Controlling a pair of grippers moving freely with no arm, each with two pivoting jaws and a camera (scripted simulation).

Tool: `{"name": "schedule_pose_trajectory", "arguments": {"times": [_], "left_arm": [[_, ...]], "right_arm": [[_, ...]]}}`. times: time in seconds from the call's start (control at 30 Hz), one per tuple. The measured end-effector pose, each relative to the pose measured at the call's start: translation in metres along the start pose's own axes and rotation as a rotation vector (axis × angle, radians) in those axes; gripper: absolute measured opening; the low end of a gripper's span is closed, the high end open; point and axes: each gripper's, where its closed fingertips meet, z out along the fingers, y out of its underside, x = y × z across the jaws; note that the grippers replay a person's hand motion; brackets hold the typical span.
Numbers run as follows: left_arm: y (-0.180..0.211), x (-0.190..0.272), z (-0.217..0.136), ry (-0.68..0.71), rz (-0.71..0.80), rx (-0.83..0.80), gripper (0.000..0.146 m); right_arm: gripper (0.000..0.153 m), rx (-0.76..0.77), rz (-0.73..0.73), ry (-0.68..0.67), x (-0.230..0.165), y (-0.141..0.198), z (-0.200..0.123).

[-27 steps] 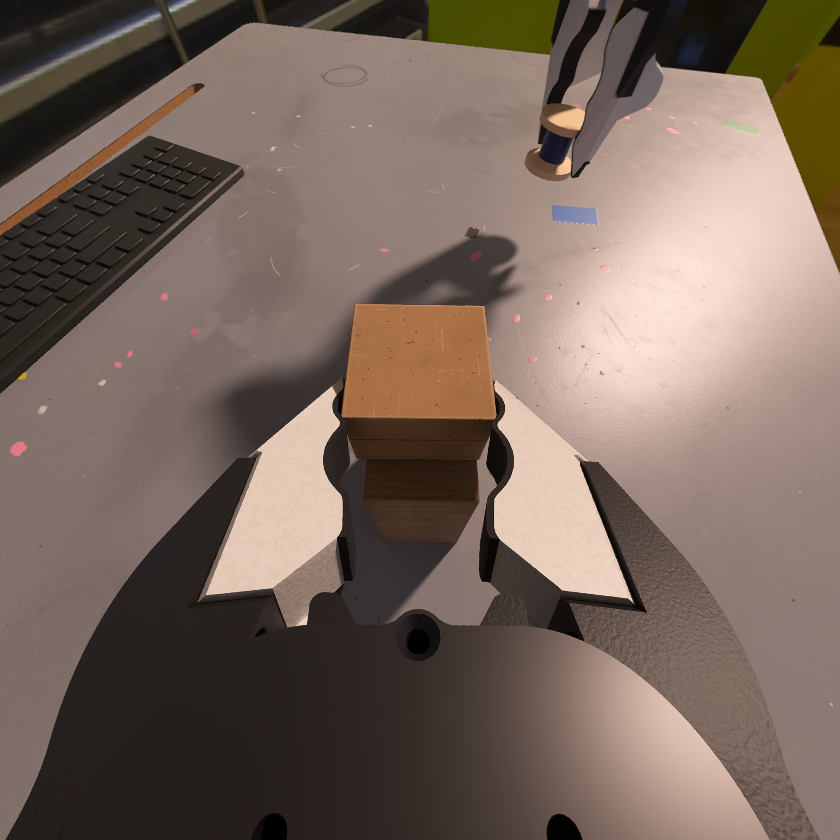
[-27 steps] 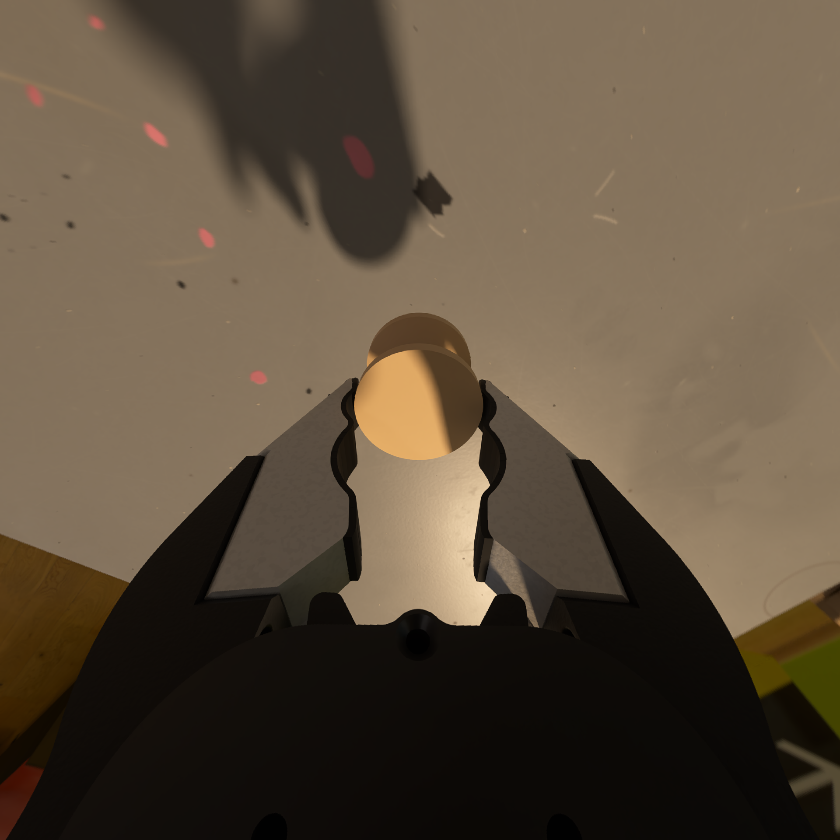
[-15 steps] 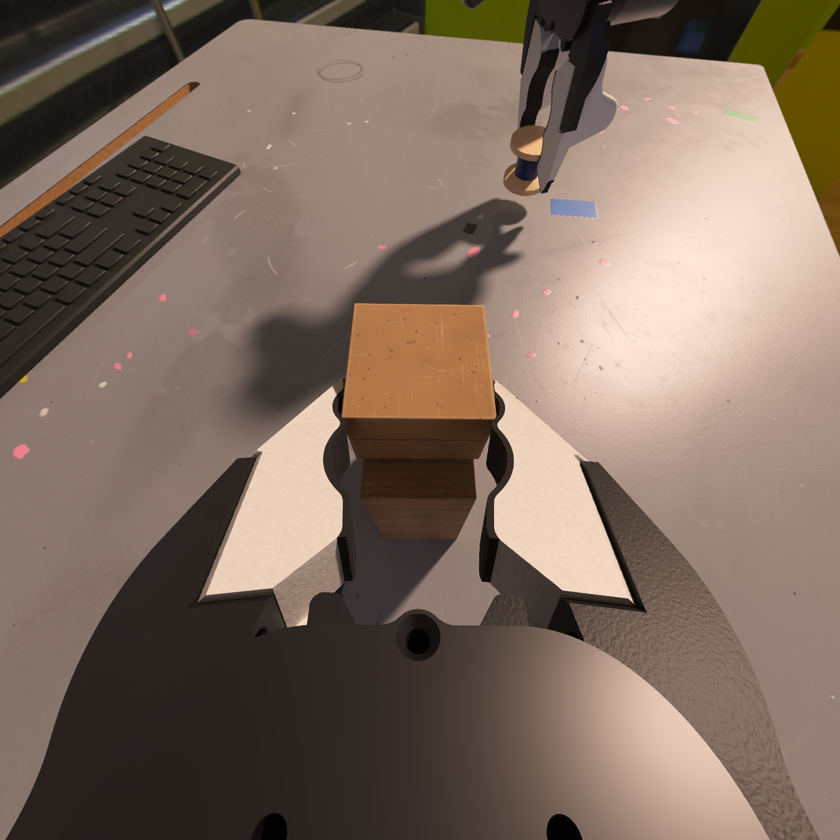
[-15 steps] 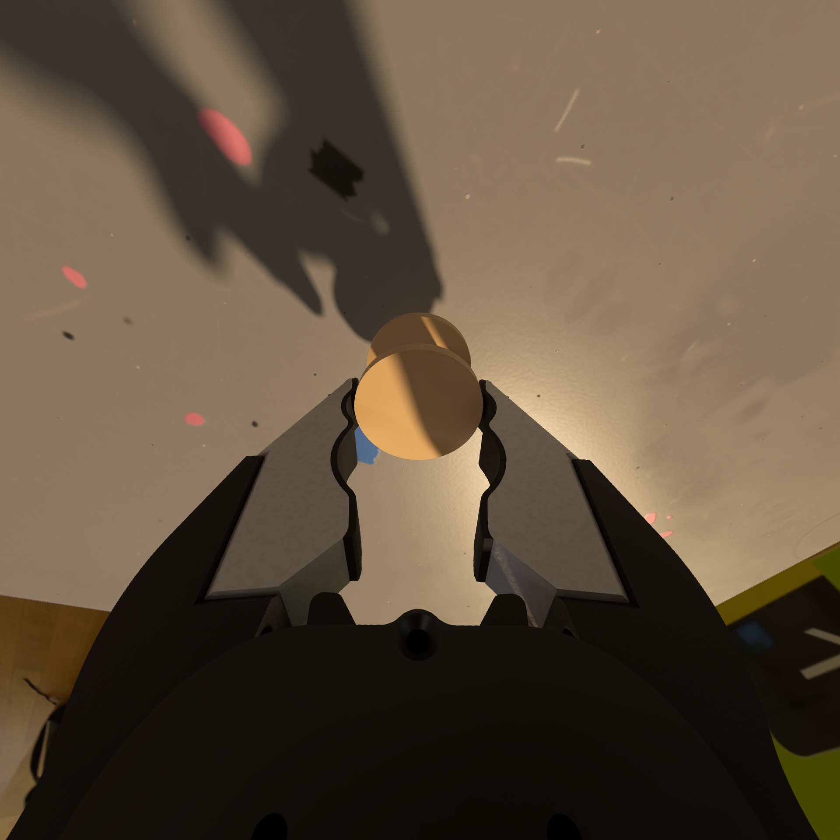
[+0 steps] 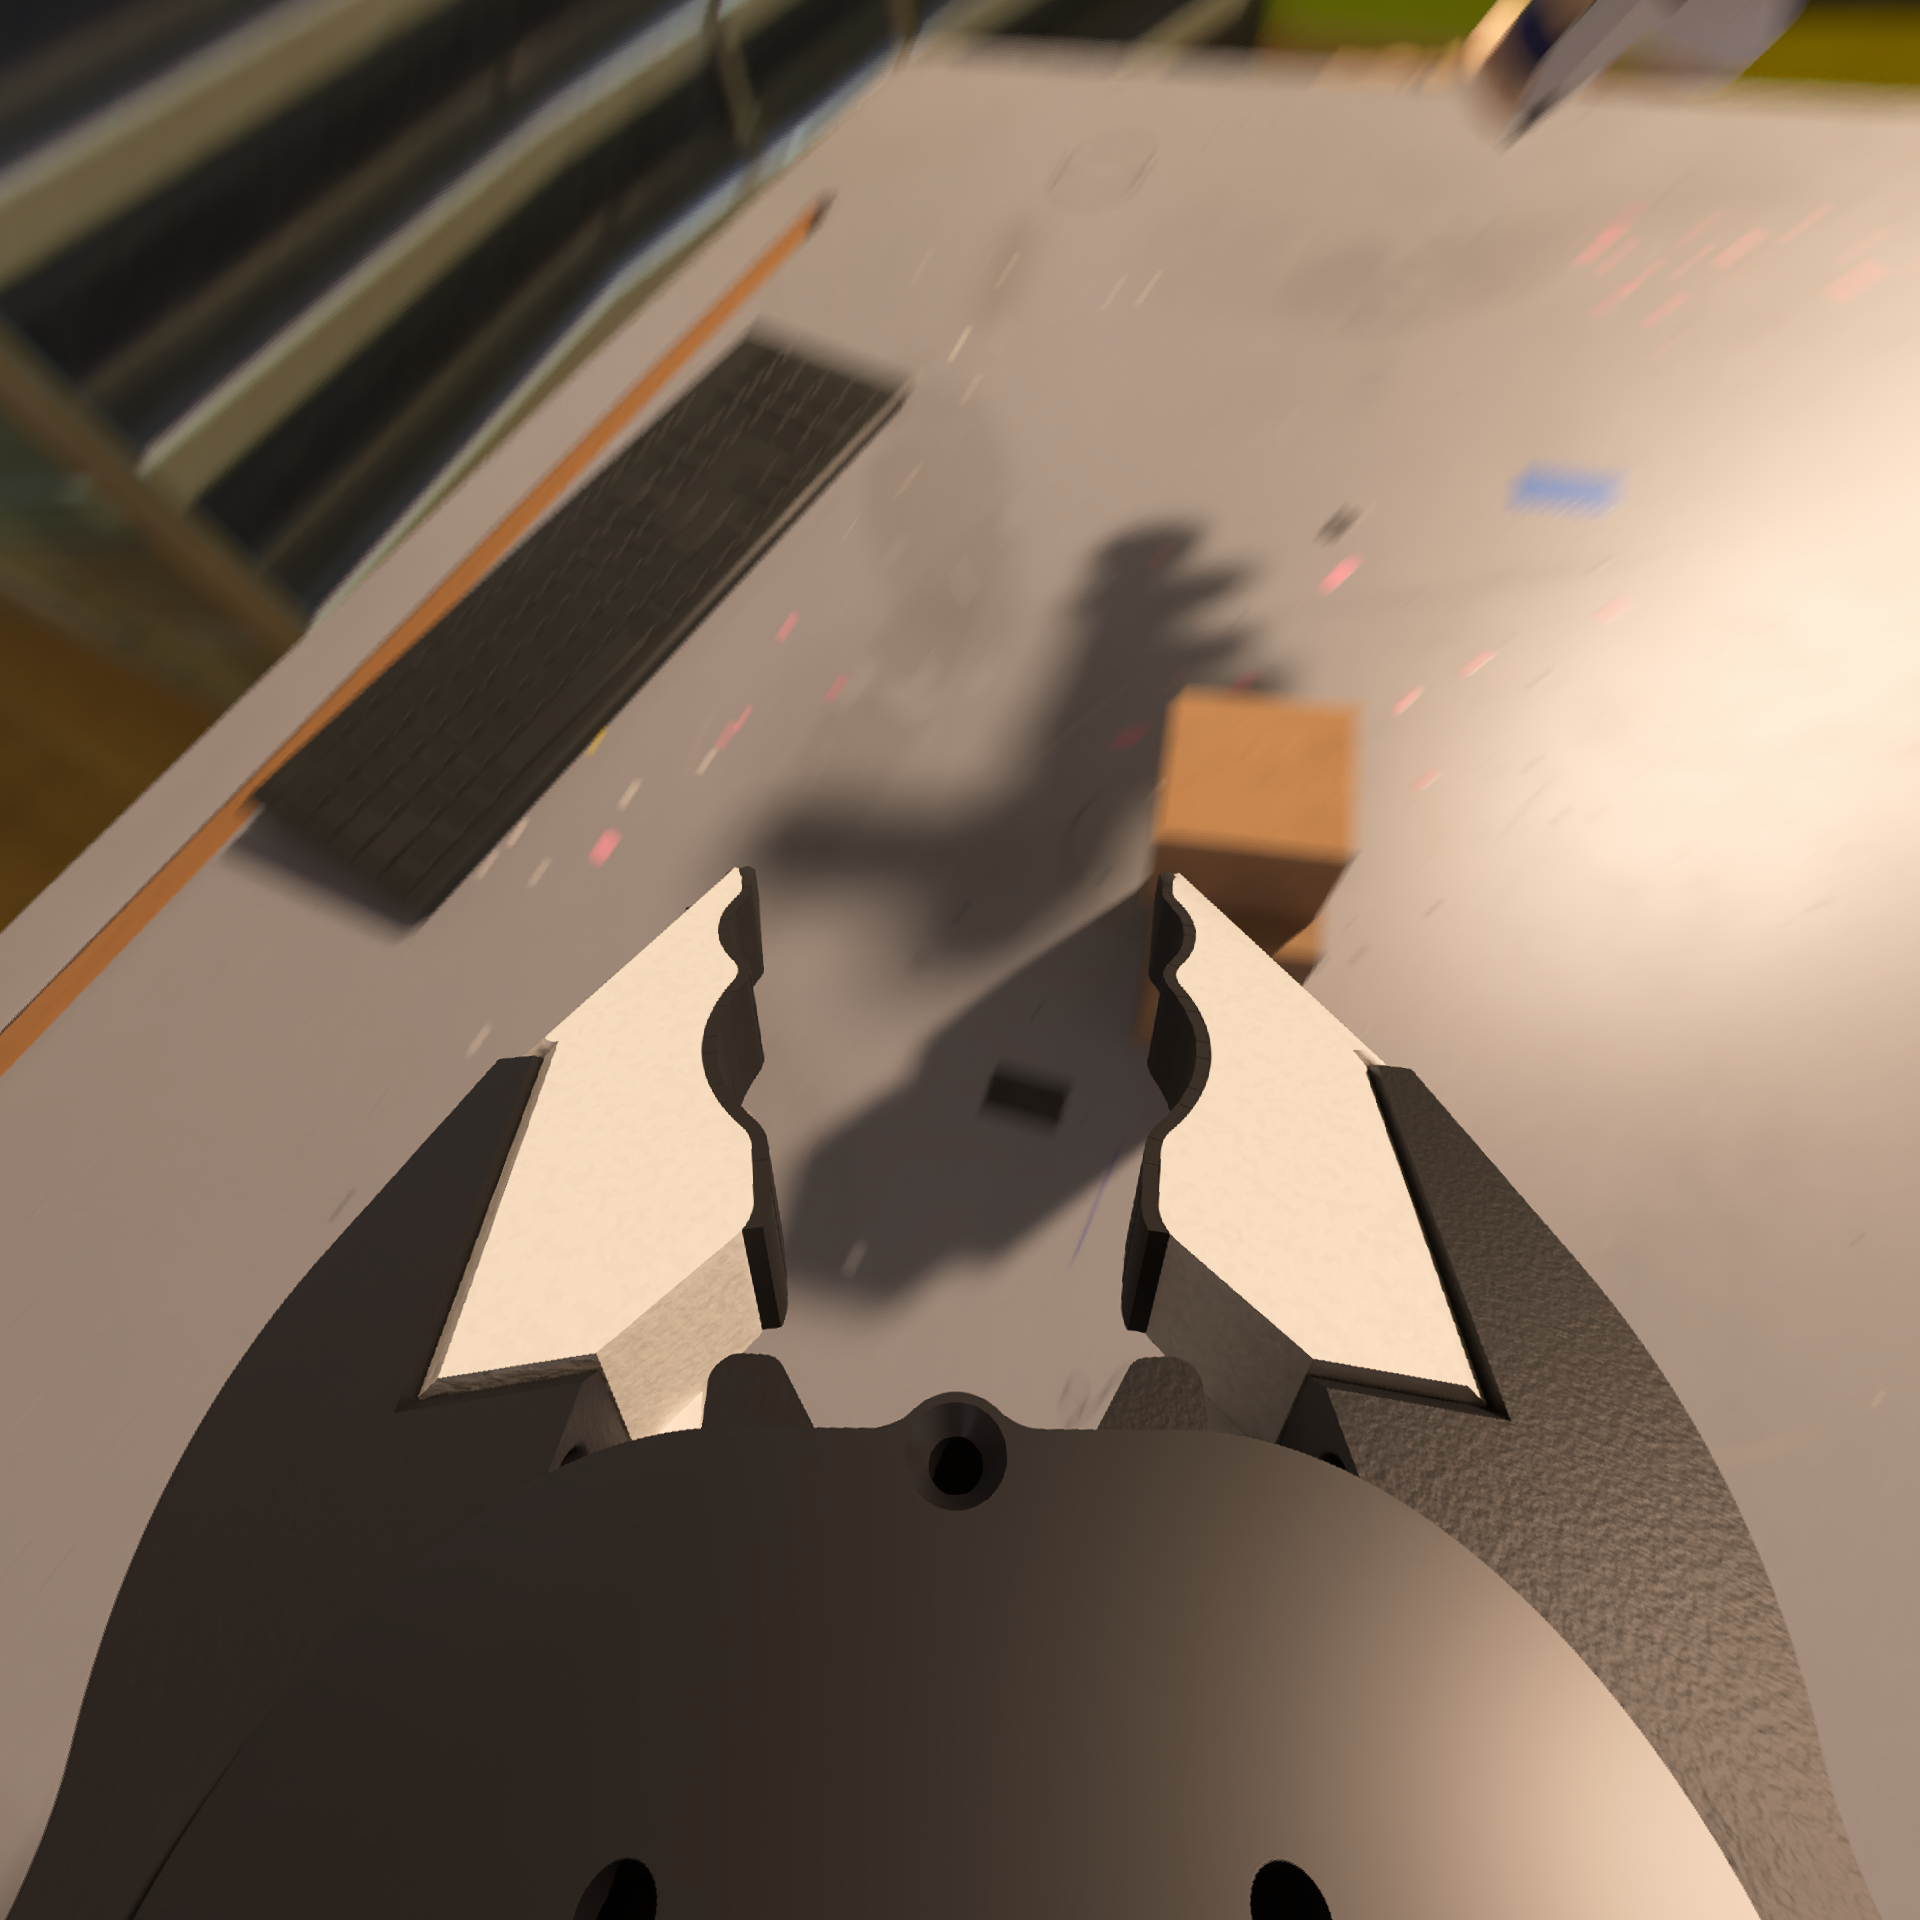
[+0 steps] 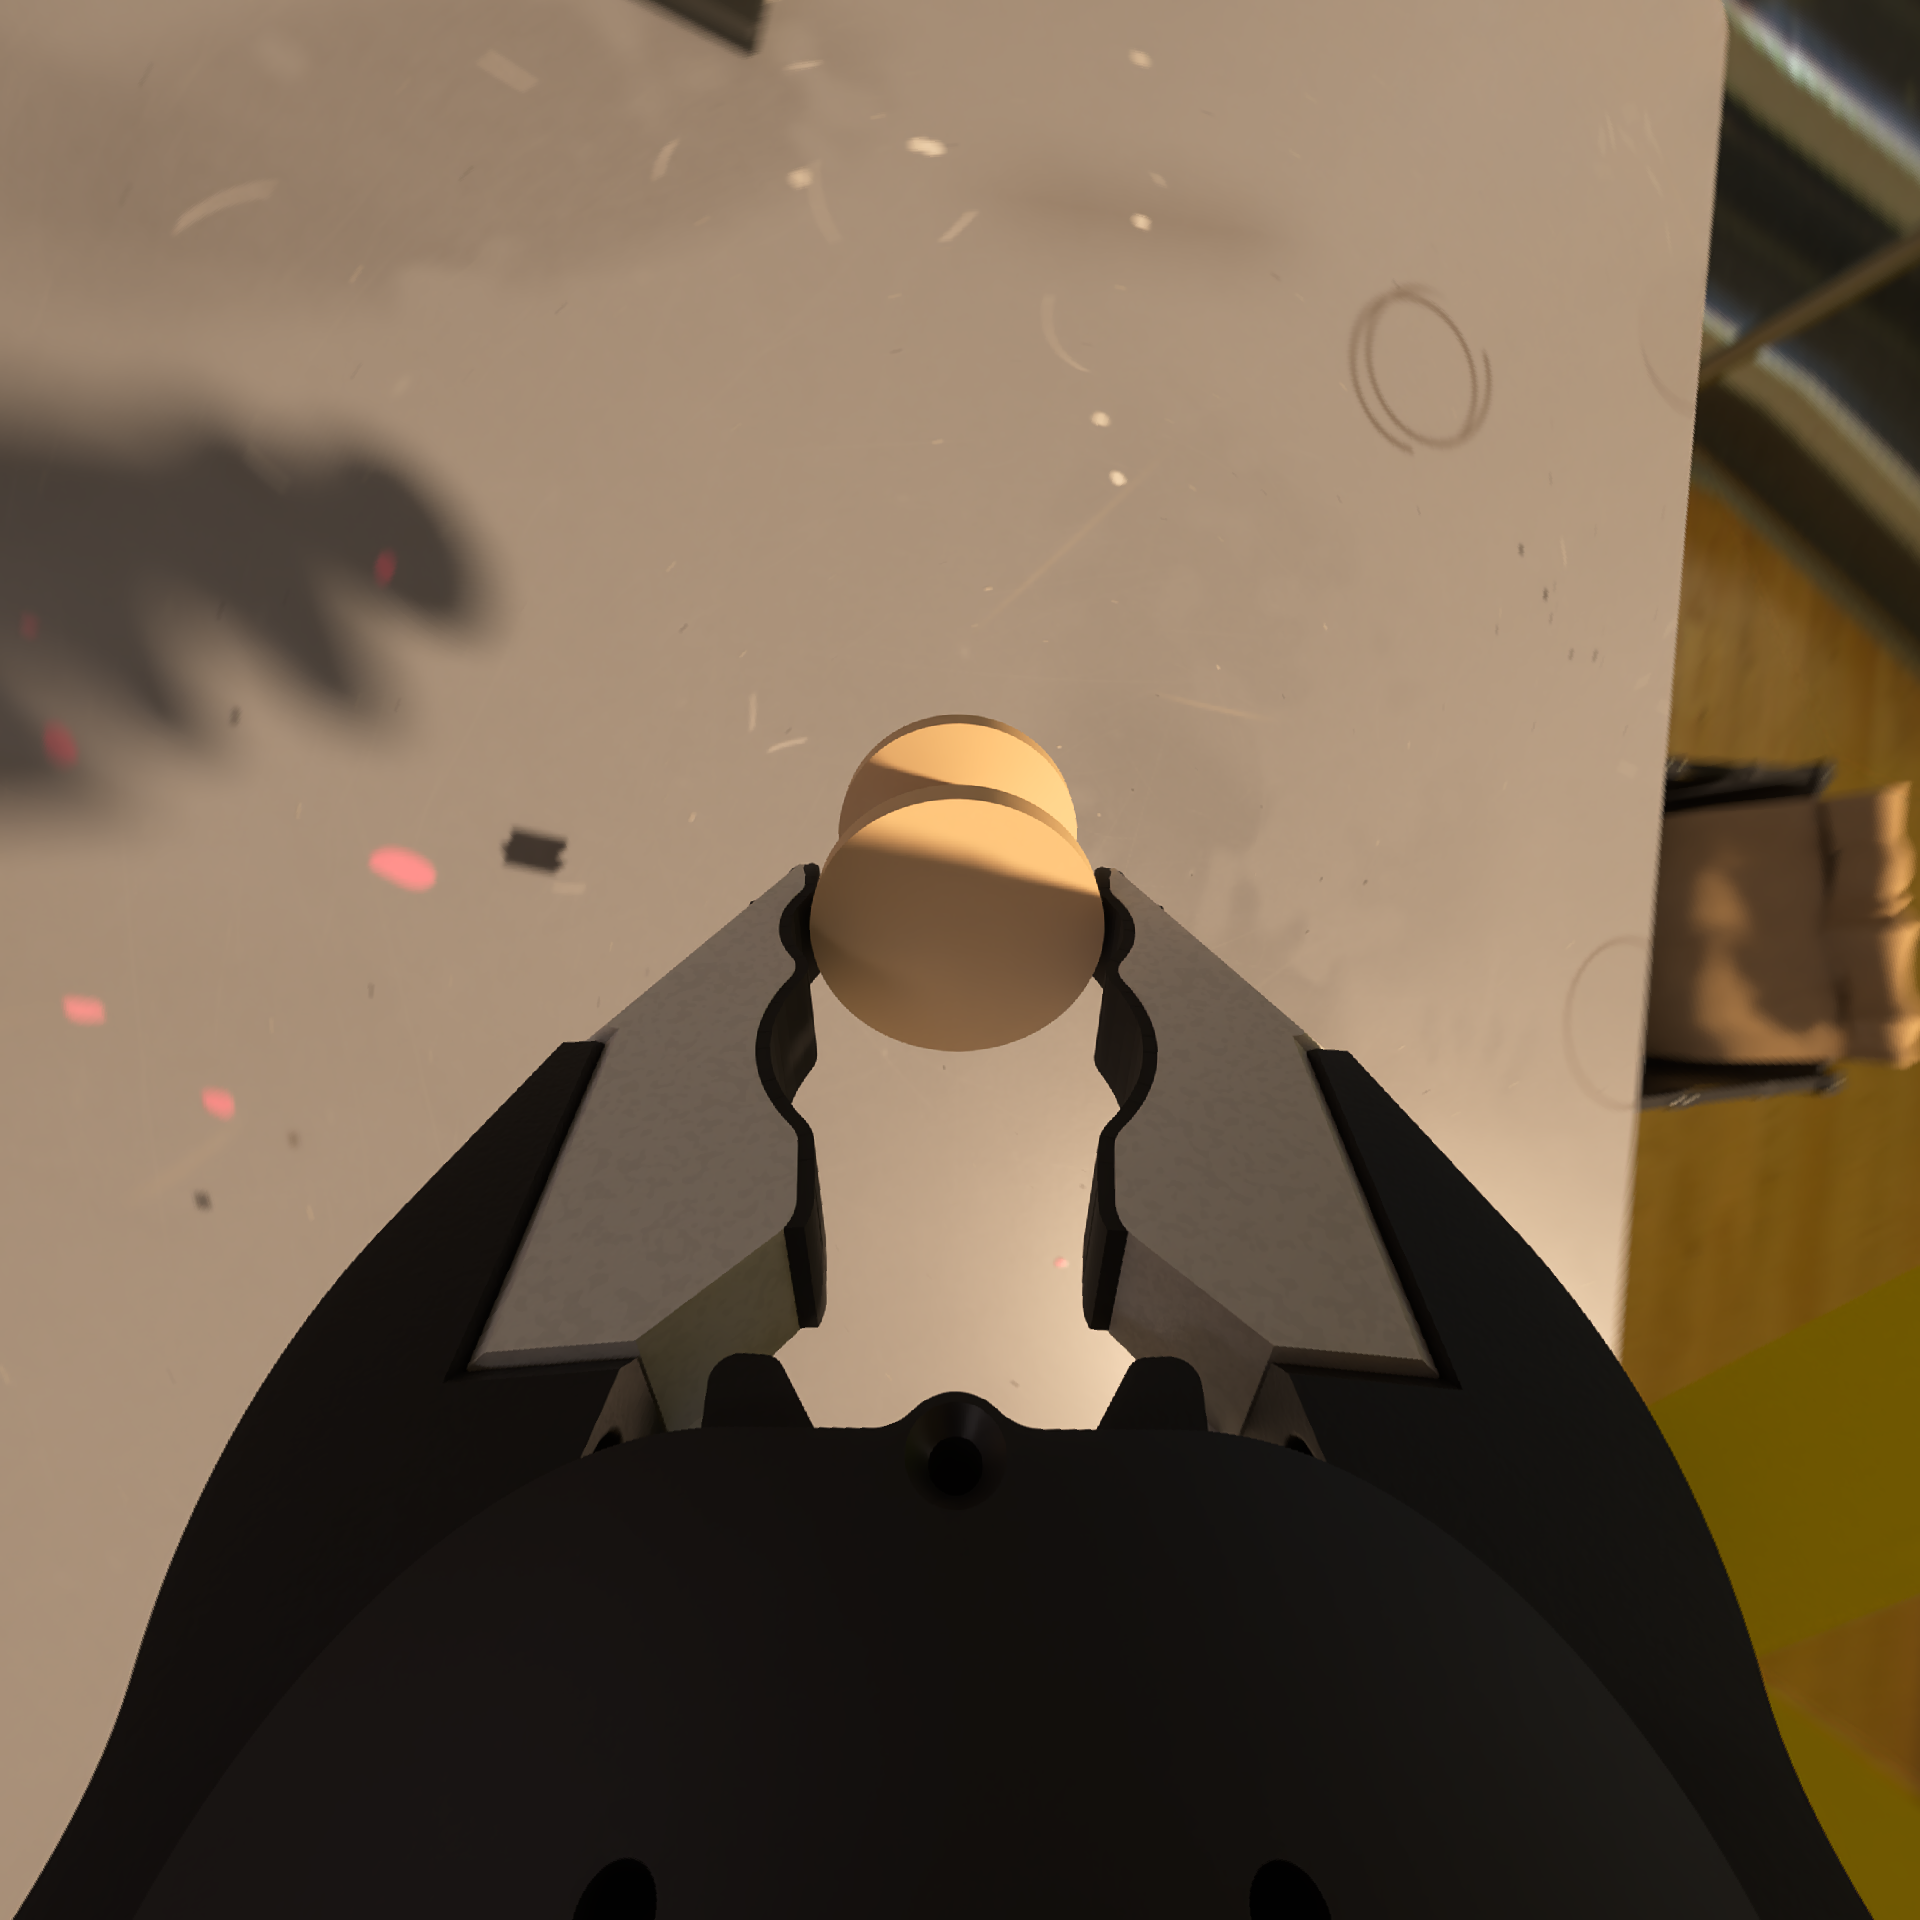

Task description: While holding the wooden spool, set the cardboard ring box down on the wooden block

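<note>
In the left wrist view, the cardboard ring box [image 5: 1257, 790] rests on top of the wooden block [image 5: 1301, 951], which shows only as a sliver beneath it. My left gripper [image 5: 956, 894] is open and empty, drawn back from the box, which lies just beyond its right fingertip [image 5: 1179, 914]. The view is blurred. In the right wrist view, my right gripper [image 6: 956, 883] is shut on the wooden spool [image 6: 956, 935] and holds it above the table [image 6: 1247, 520]. The right gripper also shows as a blur at the top right of the left wrist view [image 5: 1558, 62].
A black keyboard [image 5: 582, 623] lies at the left, along the table's orange-edged side. A blue patch [image 5: 1564, 488] and a small dark scrap [image 5: 1023, 1096] lie on the table. The table's edge [image 6: 1673, 727] runs down the right of the right wrist view, with a tan seat [image 6: 1787, 935] beyond.
My left gripper has opened, let go of the ring box on the block, and drawn back to the left. My right gripper has swung toward the table's edge, still holding the spool.
</note>
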Motion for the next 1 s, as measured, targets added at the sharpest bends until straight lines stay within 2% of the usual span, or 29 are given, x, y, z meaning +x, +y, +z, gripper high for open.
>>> {"name": "schedule_pose_trajectory", "arguments": {"times": [0.07,0.13,0.2,0.27,0.4,0.47,0.57,0.73,0.93,1.0], "left_arm": [[0.026,-0.035,-0.02,-0.125,-0.019,-0.152,0.079],[0.048,-0.071,-0.044,-0.265,-0.036,-0.23,0.081],[0.071,-0.102,-0.072,-0.369,-0.058,-0.292,0.08],[0.102,-0.125,-0.1,-0.41,-0.147,-0.363,0.079],[0.187,-0.174,-0.158,-0.654,-0.345,-0.644,0.077],[0.219,-0.179,-0.16,-0.624,-0.411,-0.732,0.073],[0.242,-0.175,-0.139,-0.458,-0.546,-0.702,0.069],[0.261,-0.179,-0.131,-0.463,-0.612,-0.778,0.069],[0.257,-0.18,-0.12,-0.434,-0.65,-0.73,0.026],[0.257,-0.18,-0.121,-0.441,-0.661,-0.73,0.019]], "right_arm": [[0.052,0.003,0.122,-0.016,0.01,0.001,0.013],[0.052,-0.017,0.187,-0.052,0.013,0.007,0.03],[0.052,-0.075,0.208,-0.084,0.011,0.018,0.045],[0.052,-0.149,0.218,-0.105,0.009,0.03,0.058],[0.052,-0.224,0.227,-0.16,0.0,0.042,0.075],[0.052,-0.241,0.239,-0.166,-0.003,0.043,0.078],[0.052,-0.256,0.258,-0.154,-0.003,0.044,0.078],[0.052,-0.254,0.302,-0.164,-0.004,0.043,0.078],[0.052,-0.242,0.346,-0.209,-0.006,0.043,0.078],[0.052,-0.241,0.349,-0.219,-0.007,0.043,0.077]]}}
